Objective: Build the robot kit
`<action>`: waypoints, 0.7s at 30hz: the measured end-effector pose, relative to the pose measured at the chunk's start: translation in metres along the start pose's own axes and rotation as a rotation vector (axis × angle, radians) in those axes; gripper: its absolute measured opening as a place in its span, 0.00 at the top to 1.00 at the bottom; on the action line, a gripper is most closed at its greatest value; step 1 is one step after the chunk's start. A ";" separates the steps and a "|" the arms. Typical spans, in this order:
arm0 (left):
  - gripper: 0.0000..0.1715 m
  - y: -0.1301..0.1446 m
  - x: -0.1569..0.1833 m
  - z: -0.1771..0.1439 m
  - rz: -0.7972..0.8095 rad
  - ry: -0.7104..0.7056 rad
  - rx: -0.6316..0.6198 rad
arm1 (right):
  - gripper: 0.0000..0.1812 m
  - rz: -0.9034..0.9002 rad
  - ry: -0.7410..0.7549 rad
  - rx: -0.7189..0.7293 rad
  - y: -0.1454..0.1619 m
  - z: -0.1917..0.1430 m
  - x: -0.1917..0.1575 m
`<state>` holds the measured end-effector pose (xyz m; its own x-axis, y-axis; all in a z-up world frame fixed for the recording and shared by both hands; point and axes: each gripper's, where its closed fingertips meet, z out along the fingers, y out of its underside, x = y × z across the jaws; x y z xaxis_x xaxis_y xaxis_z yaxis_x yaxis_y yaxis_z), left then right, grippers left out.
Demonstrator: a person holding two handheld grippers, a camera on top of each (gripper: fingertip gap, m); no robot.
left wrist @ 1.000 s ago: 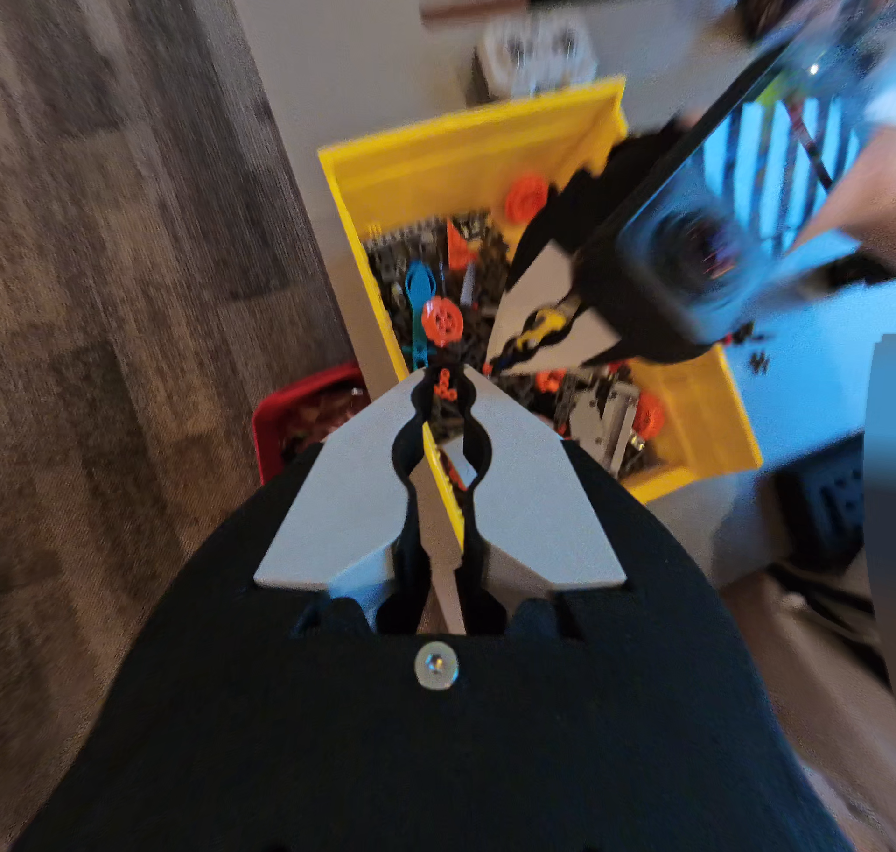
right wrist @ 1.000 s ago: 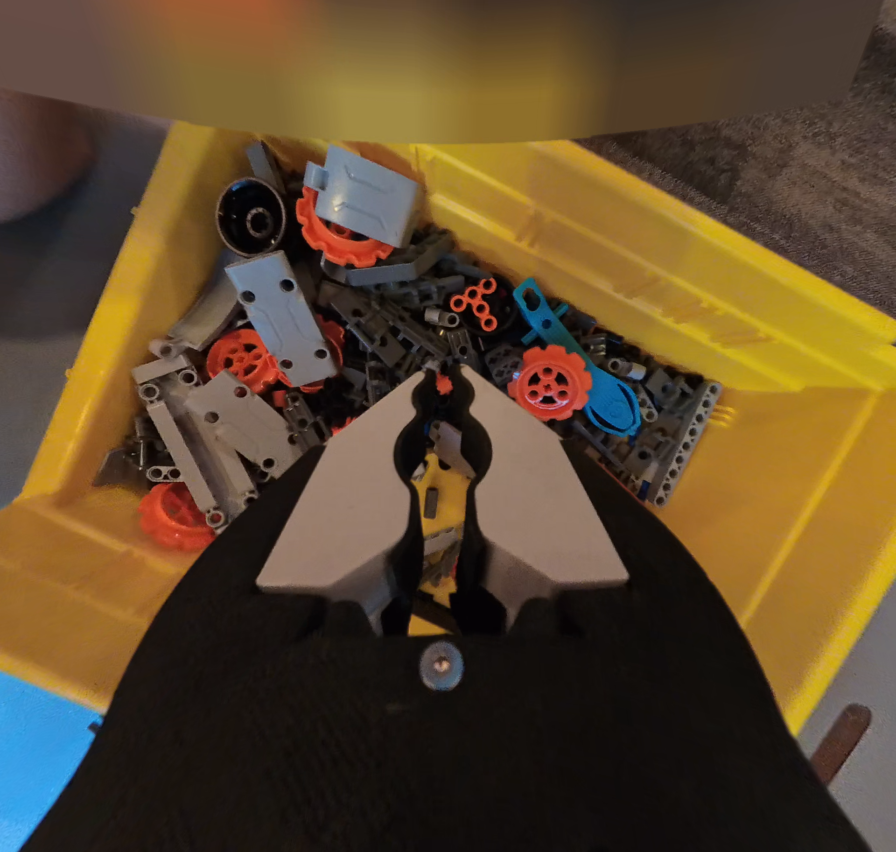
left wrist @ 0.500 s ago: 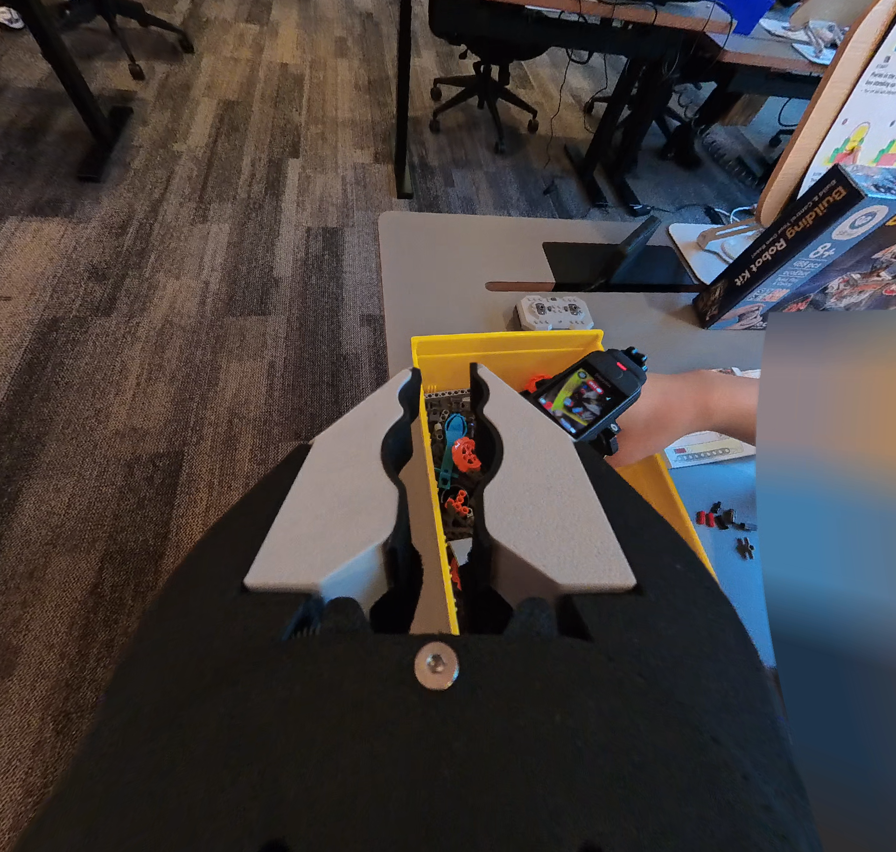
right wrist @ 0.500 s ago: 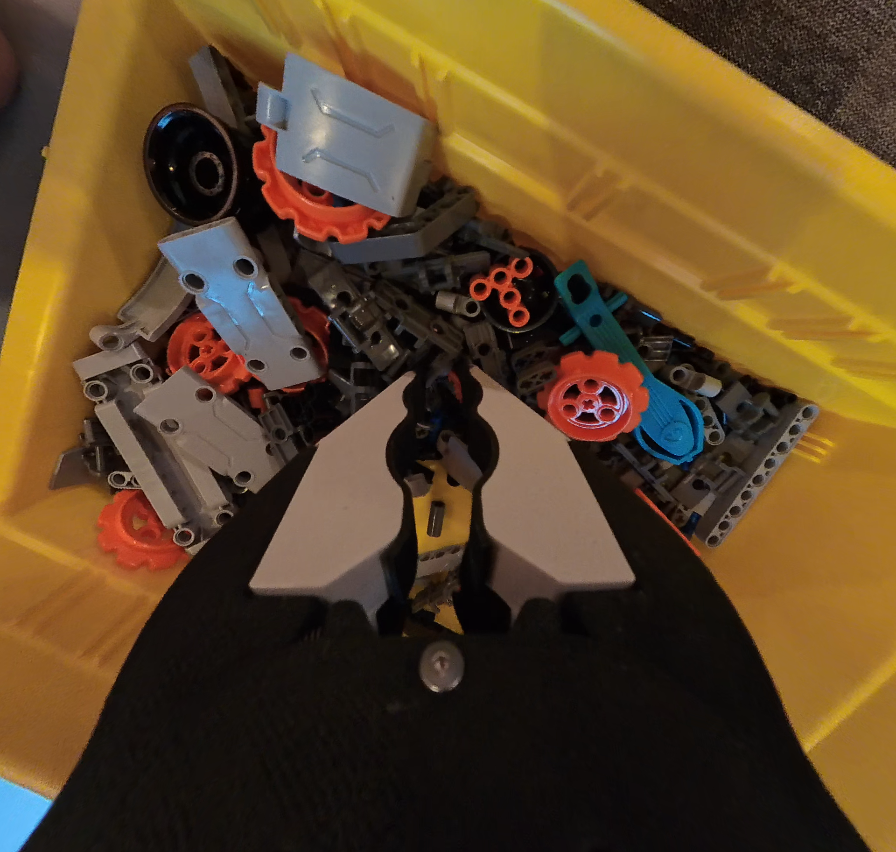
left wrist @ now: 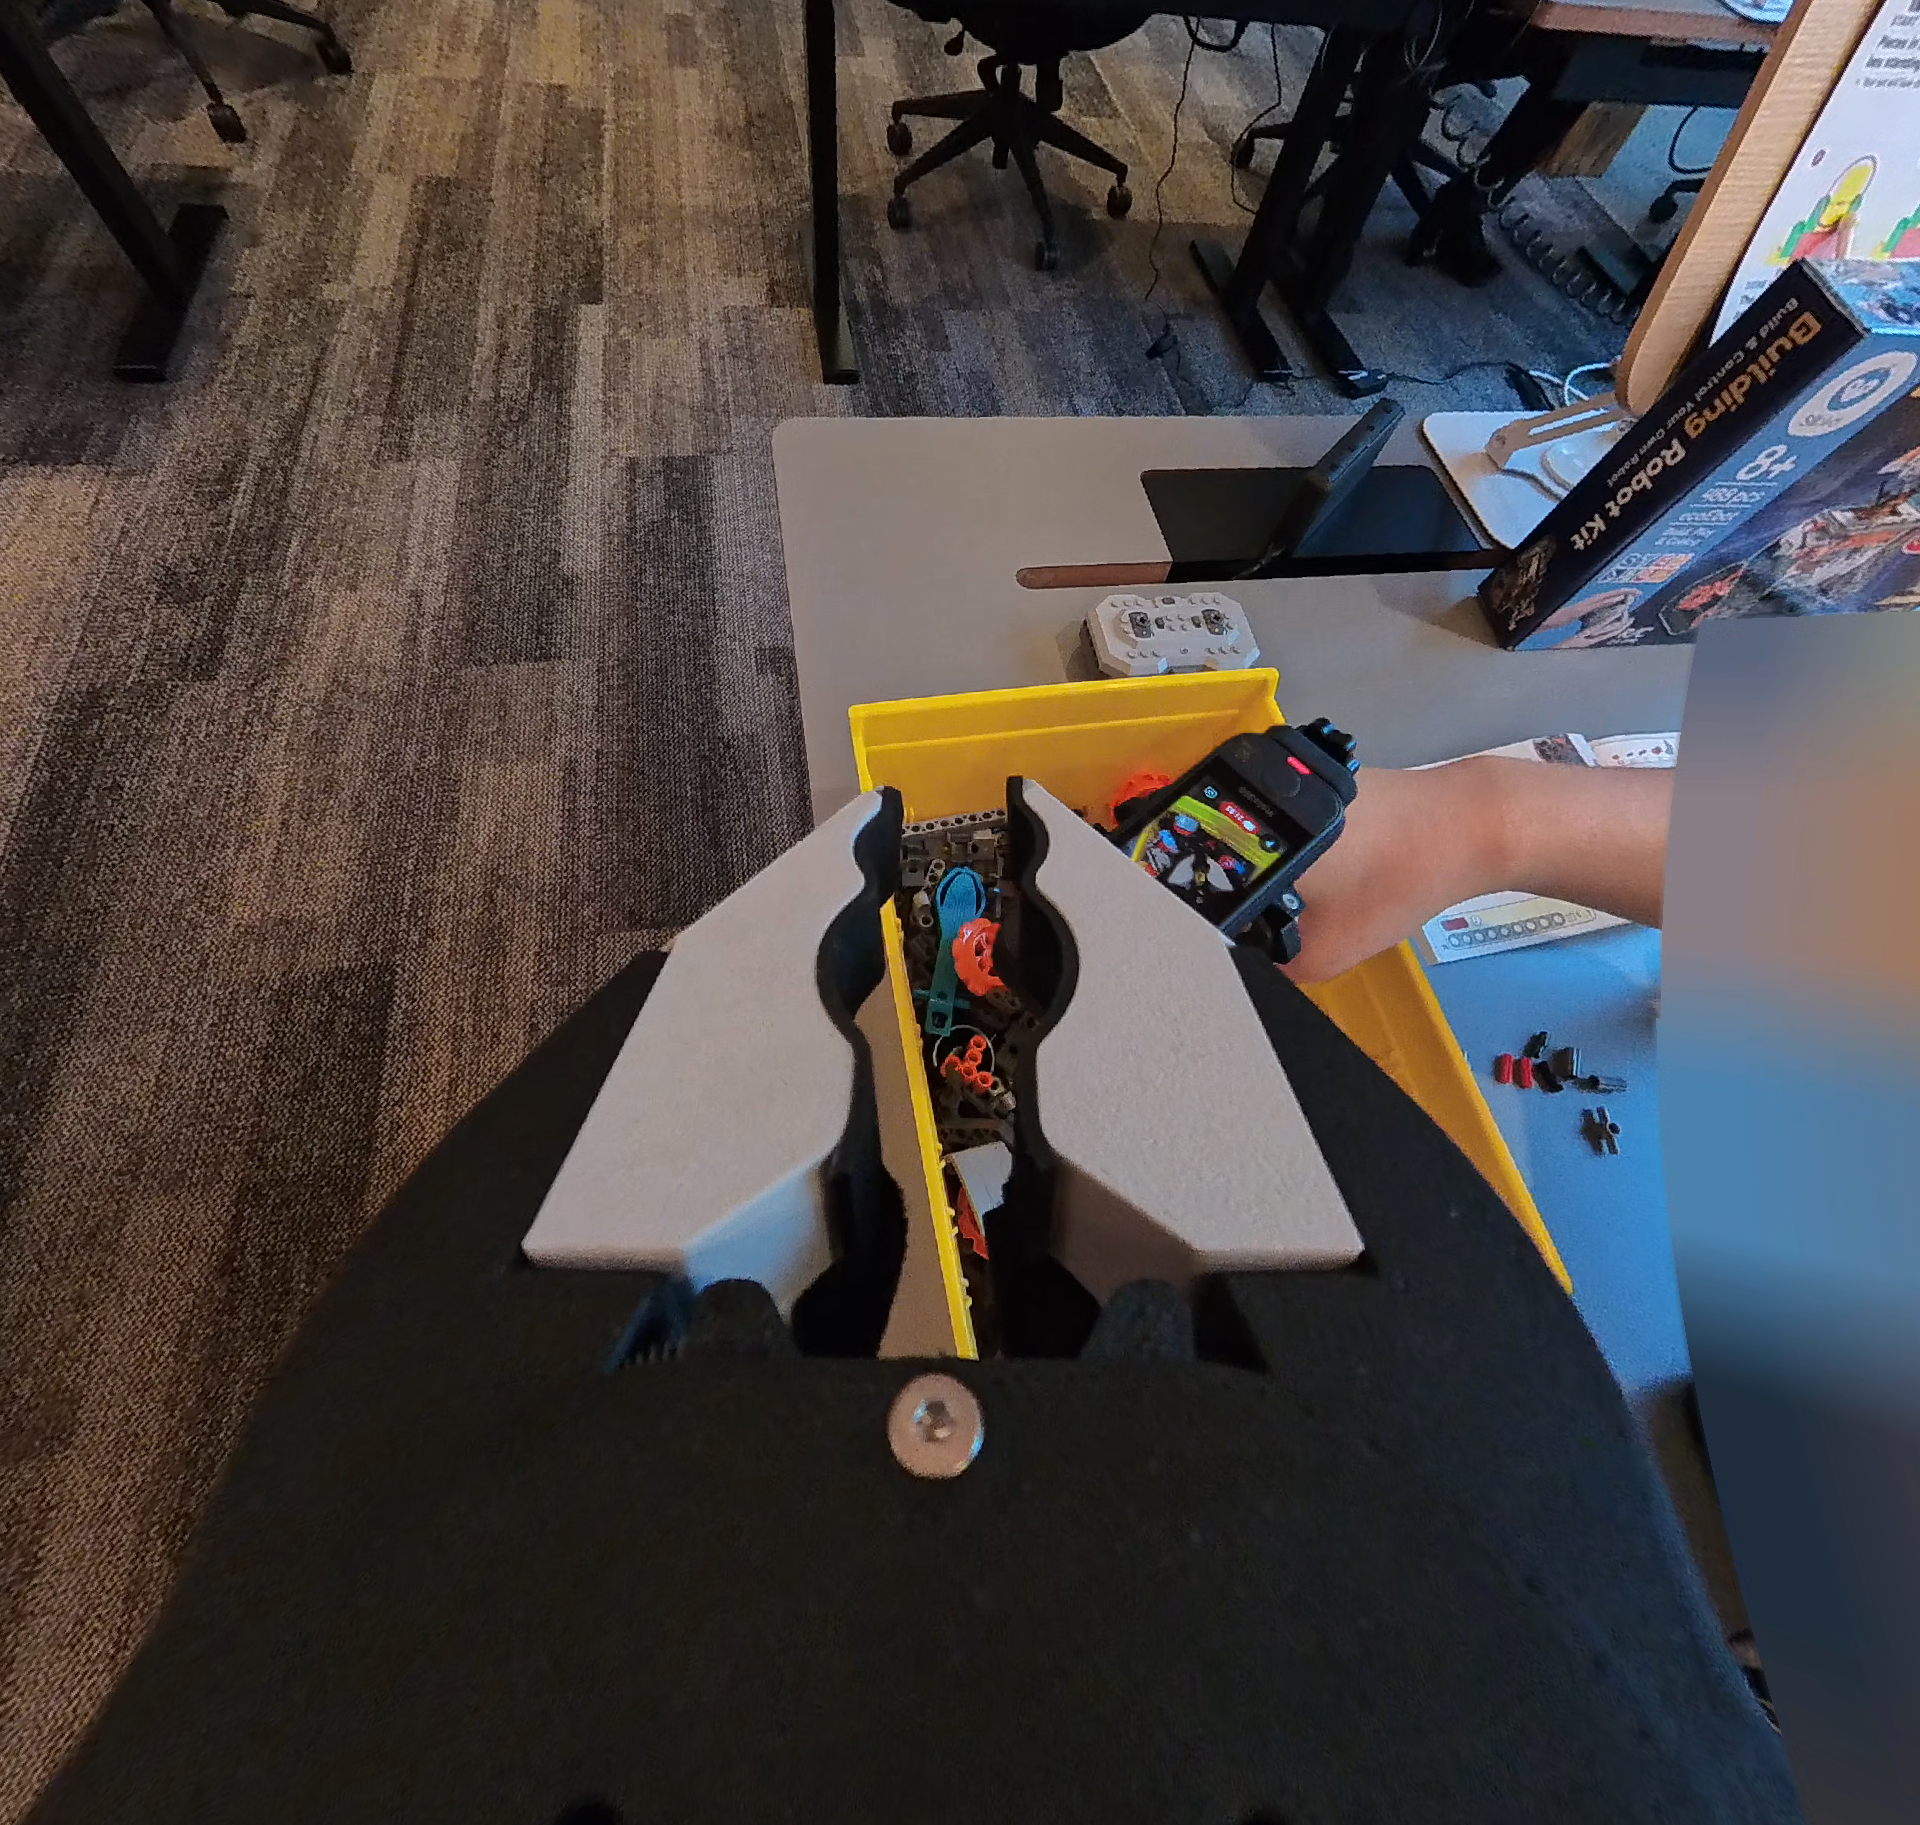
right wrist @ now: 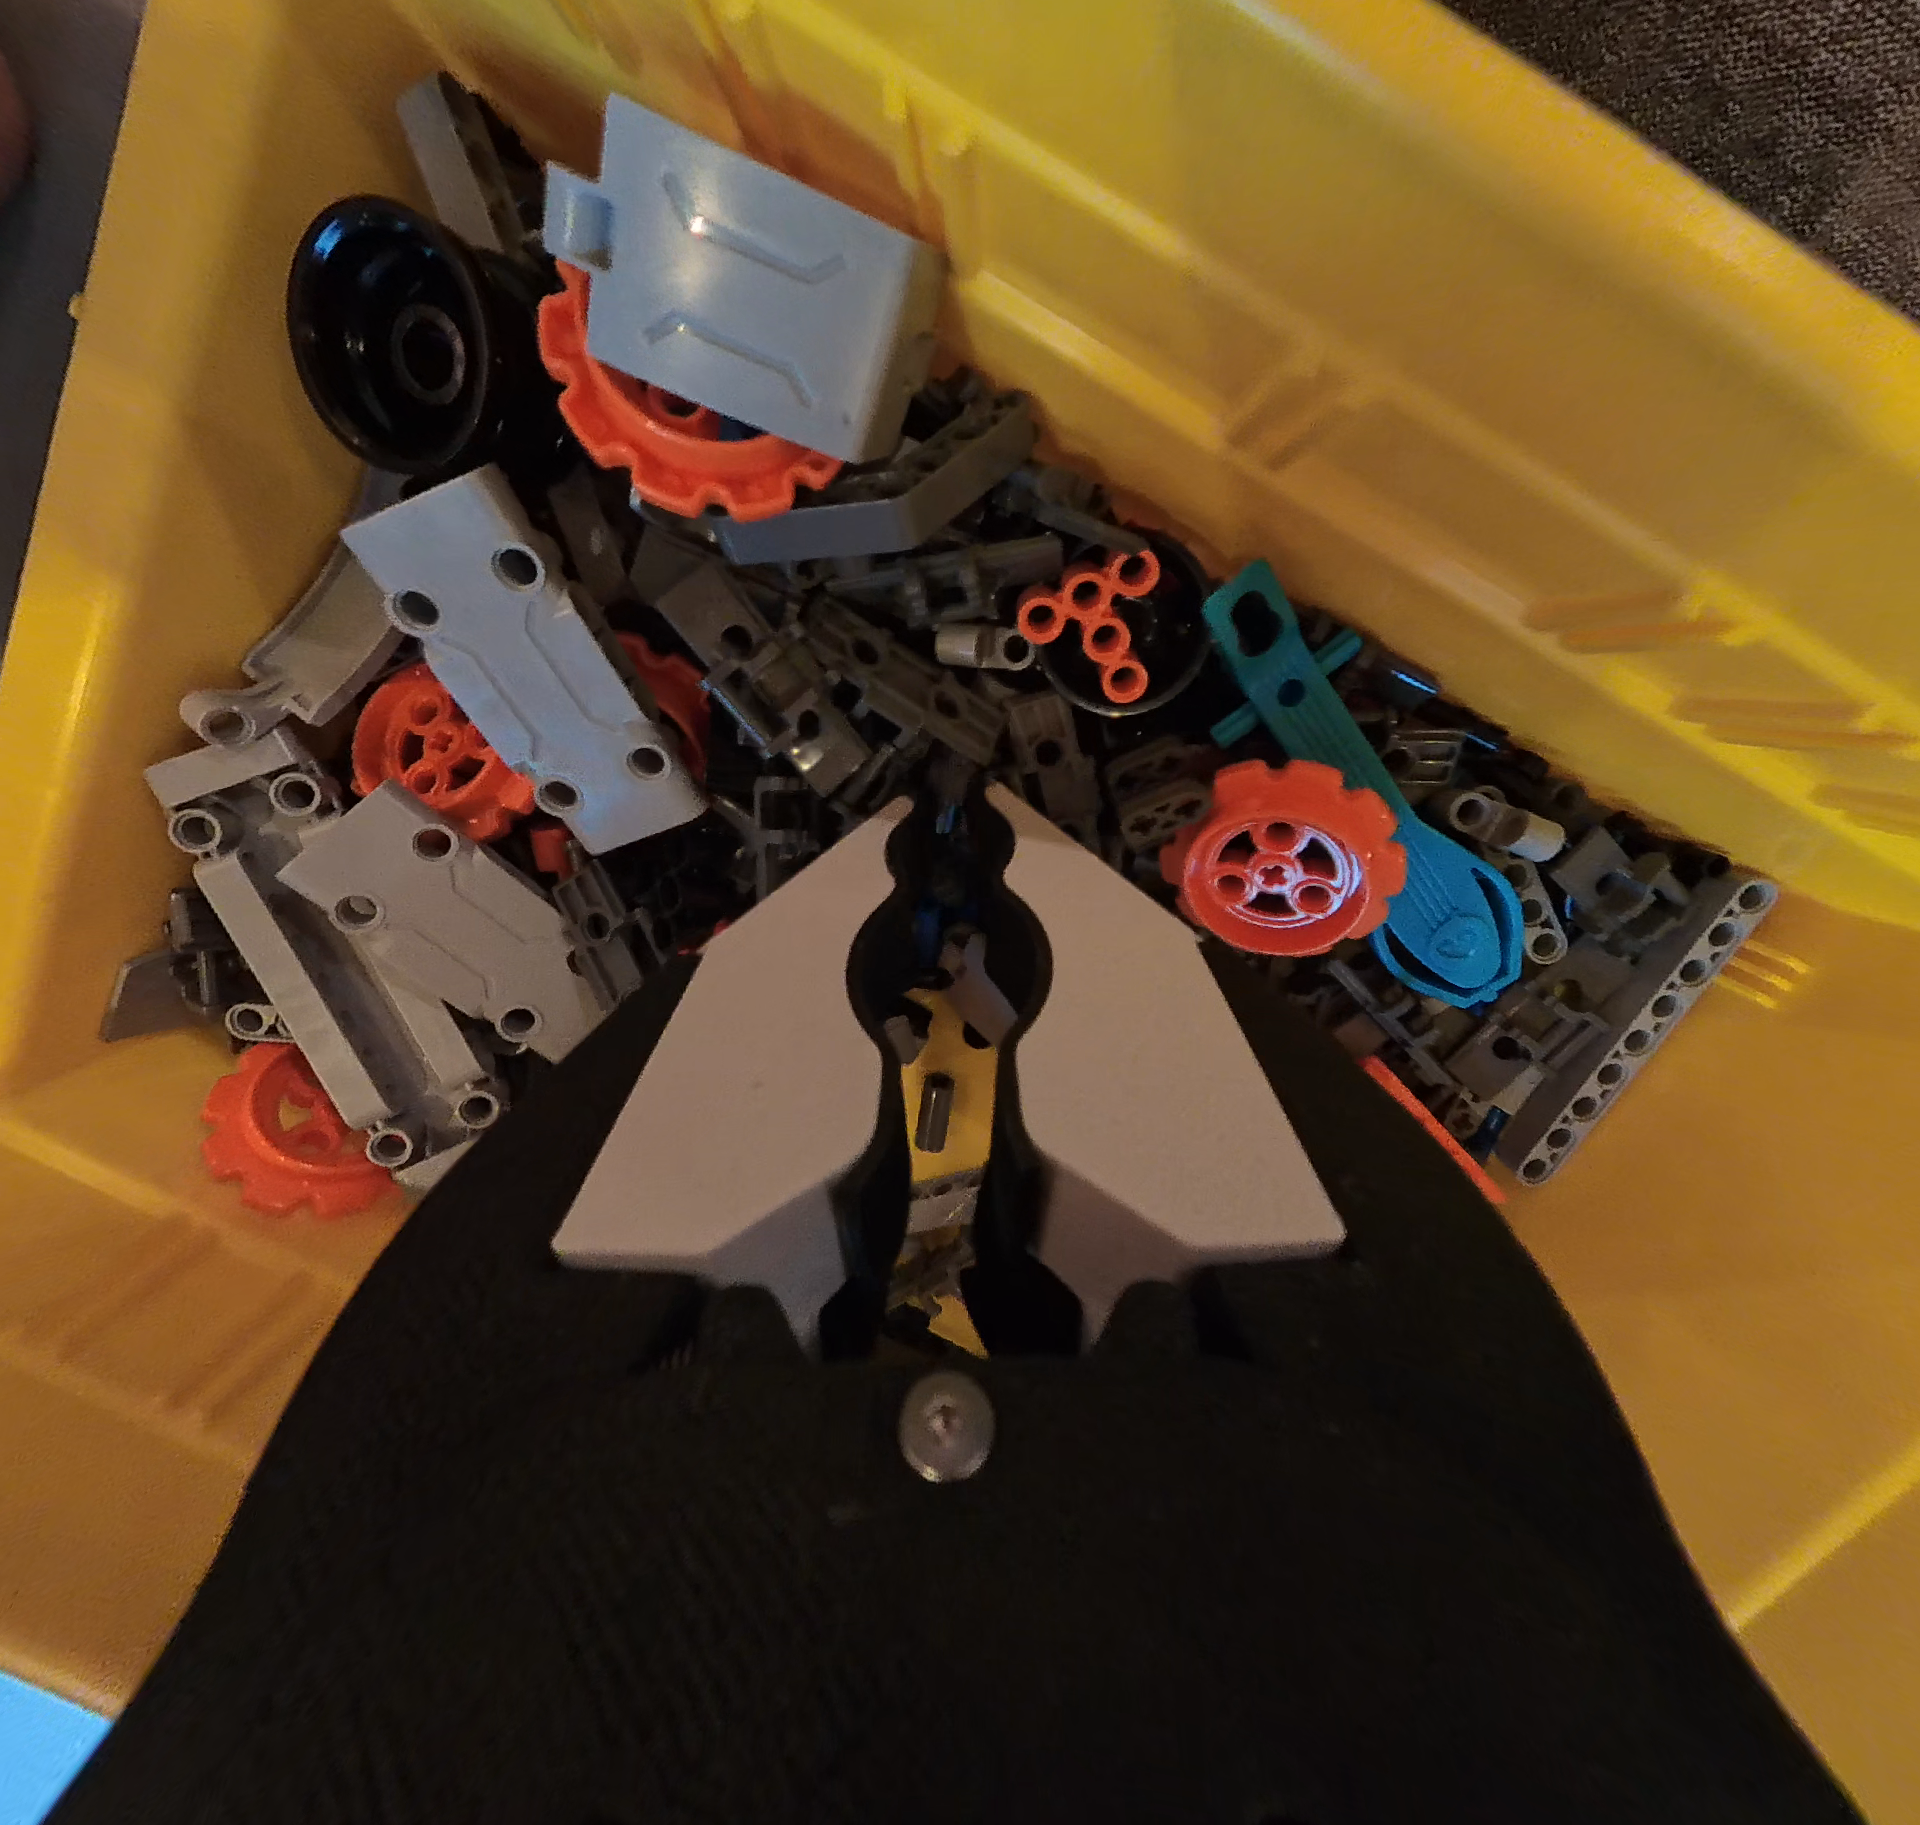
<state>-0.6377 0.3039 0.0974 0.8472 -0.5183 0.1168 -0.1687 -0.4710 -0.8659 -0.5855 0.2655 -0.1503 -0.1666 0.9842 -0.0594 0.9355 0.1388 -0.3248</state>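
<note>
A yellow bin (left wrist: 1060, 710) of building pieces stands at the table's left edge. My left gripper (left wrist: 951, 809) is open and empty above the bin, and the bin's left wall lines up between its fingers. My right gripper (right wrist: 945, 804) reaches down into the bin (right wrist: 1247, 217). Its tips are pressed into the dark grey pieces and closed to a narrow gap on a small dark piece (right wrist: 940, 819). An orange wheel (right wrist: 1278, 861) and a teal tool (right wrist: 1340, 767) lie just to its right. Its camera body (left wrist: 1236, 830) and the person's forearm (left wrist: 1455, 850) show in the left wrist view.
Grey panels (right wrist: 738, 310), a black wheel (right wrist: 390, 331) and orange wheels fill the bin's left side. On the grey table (left wrist: 935, 549) are a pale controller (left wrist: 1169, 632), a kit box (left wrist: 1714, 487), a booklet (left wrist: 1507, 928) and small loose pieces (left wrist: 1558, 1069). Carpet lies to the left. The tips of one gripper are about 25 centimetres away from the tips of the other. To reach the orange wheel (right wrist: 1278, 861) in a straight line is about 5 centimetres for my right fingers, about 25 centimetres for my left.
My left gripper rose and tilted up from the bin and opened, then held still. My right gripper pushed deeper into the pile and its jaws narrowed.
</note>
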 end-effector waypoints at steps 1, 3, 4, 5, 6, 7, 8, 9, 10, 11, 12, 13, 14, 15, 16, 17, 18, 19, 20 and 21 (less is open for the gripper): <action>0.90 0.000 0.000 0.000 0.001 0.002 -0.002 | 0.97 -0.006 0.004 -0.005 0.001 0.000 0.000; 0.90 0.001 0.001 0.001 0.003 0.005 -0.006 | 0.97 0.000 0.004 -0.004 0.003 -0.002 0.000; 0.90 0.001 0.001 0.001 0.004 0.004 -0.006 | 0.97 0.010 -0.008 0.005 0.002 -0.005 -0.001; 0.90 0.001 0.000 0.001 0.003 0.004 -0.004 | 0.97 0.025 -0.020 0.019 0.002 -0.008 -0.002; 0.90 0.000 0.001 0.000 0.002 0.005 -0.003 | 0.97 0.042 -0.023 0.038 0.000 -0.013 -0.001; 0.90 0.000 0.001 0.000 0.002 0.007 -0.002 | 0.97 0.062 -0.030 0.063 -0.002 -0.020 0.000; 0.90 0.000 0.001 0.000 0.002 0.007 0.000 | 0.97 0.092 -0.044 0.091 -0.003 -0.028 0.001; 0.90 0.000 0.000 0.000 0.002 0.007 0.002 | 0.97 0.129 -0.064 0.119 -0.004 -0.037 0.000; 0.90 -0.001 0.001 -0.001 0.001 0.010 0.006 | 0.97 0.172 -0.092 0.148 -0.005 -0.048 -0.001; 0.90 -0.002 0.001 -0.001 0.002 0.014 0.010 | 0.97 0.224 -0.128 0.180 -0.005 -0.059 -0.004; 0.90 -0.003 0.002 -0.001 0.003 0.016 0.016 | 0.97 0.285 -0.177 0.219 -0.005 -0.072 -0.009; 0.90 -0.005 0.003 -0.002 0.006 0.019 0.025 | 0.97 0.354 -0.248 0.260 -0.005 -0.086 -0.017; 0.90 -0.008 0.005 -0.003 0.012 0.025 0.041 | 0.97 0.422 -0.310 0.304 -0.006 -0.100 -0.025; 0.91 -0.013 0.008 -0.006 0.022 0.034 0.070 | 0.97 0.484 -0.355 0.352 -0.006 -0.114 -0.032; 0.92 -0.023 0.011 -0.010 0.037 0.034 0.120 | 0.97 0.526 -0.396 0.396 -0.006 -0.128 -0.041; 0.92 -0.034 0.015 -0.018 0.056 0.030 0.190 | 0.97 0.547 -0.413 0.427 -0.003 -0.141 -0.051; 0.95 -0.044 0.021 -0.026 0.077 0.035 0.259 | 0.97 0.558 -0.387 0.439 0.003 -0.151 -0.060; 0.98 -0.050 0.031 -0.033 0.100 0.056 0.310 | 0.97 0.557 -0.335 0.446 0.010 -0.161 -0.070; 0.99 -0.053 0.043 -0.038 0.127 0.092 0.351 | 0.97 0.547 -0.277 0.454 0.018 -0.172 -0.083; 0.99 -0.056 0.057 -0.043 0.154 0.135 0.384 | 0.97 0.540 -0.215 0.475 0.026 -0.186 -0.098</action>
<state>-0.6019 0.2704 0.1731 0.7487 -0.6627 0.0126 -0.0668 -0.0943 -0.9933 -0.4870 0.1931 0.0225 0.1744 0.8521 -0.4935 0.6777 -0.4674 -0.5676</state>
